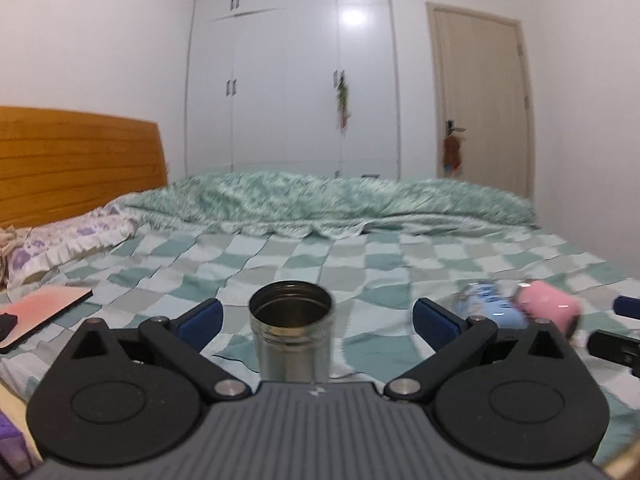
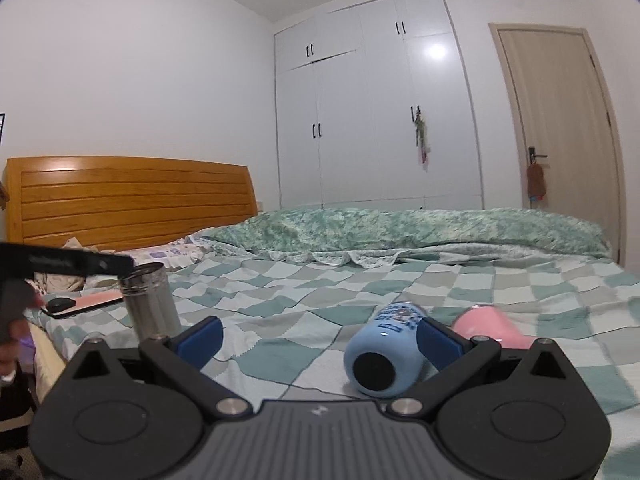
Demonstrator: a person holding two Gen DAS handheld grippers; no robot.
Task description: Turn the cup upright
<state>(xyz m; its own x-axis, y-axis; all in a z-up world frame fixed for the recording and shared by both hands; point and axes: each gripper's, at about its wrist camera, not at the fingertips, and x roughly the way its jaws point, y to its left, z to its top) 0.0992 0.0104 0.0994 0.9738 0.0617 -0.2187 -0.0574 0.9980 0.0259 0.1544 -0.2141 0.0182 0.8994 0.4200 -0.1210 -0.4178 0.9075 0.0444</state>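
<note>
Your left gripper is spread wide, its blue pads apart on either side of a steel cup that stands upright, mouth up, on the checkered bedsheet. Your right gripper is also spread wide, holding nothing. Beside its right pad, a light blue cup lies on its side, with a pink cup just beyond it.
</note>
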